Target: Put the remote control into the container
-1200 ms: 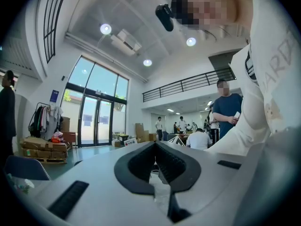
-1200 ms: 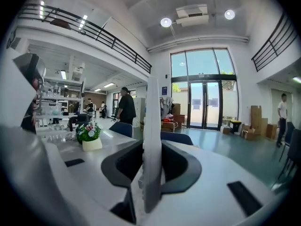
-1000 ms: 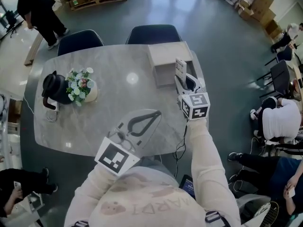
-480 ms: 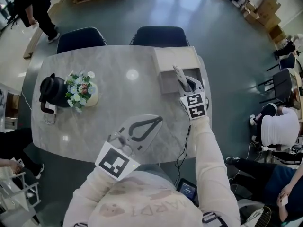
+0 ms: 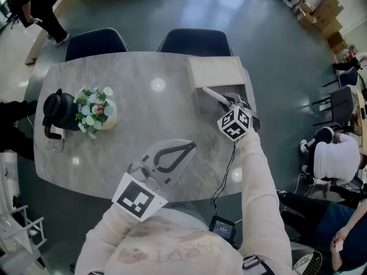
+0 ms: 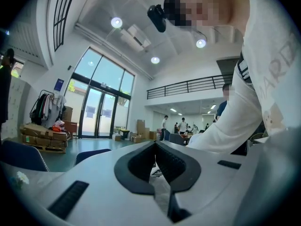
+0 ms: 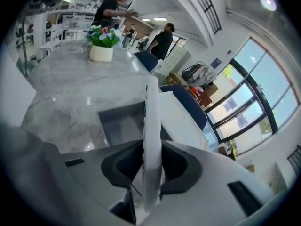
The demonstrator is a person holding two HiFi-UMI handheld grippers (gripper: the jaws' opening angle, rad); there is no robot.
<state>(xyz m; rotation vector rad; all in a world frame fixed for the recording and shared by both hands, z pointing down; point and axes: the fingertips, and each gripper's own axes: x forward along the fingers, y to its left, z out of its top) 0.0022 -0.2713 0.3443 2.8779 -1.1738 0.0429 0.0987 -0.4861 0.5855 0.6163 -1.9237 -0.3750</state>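
Observation:
The white remote control is clamped edge-on in my right gripper and slants out to the left, just in front of the beige box container at the table's far right. In the right gripper view the remote rises between the dark pads, with the container's open grey inside right behind it. My left gripper hovers over the table's near edge, shut with nothing in it; its closed fingertips point across the room.
A black jug and a white pot of flowers stand at the table's left. Two dark chairs are tucked in at the far side. People sit to the right of the table.
My right gripper has rolled, so the remote went from standing upright to slanting left, low before the container's open side. The left gripper has stayed put.

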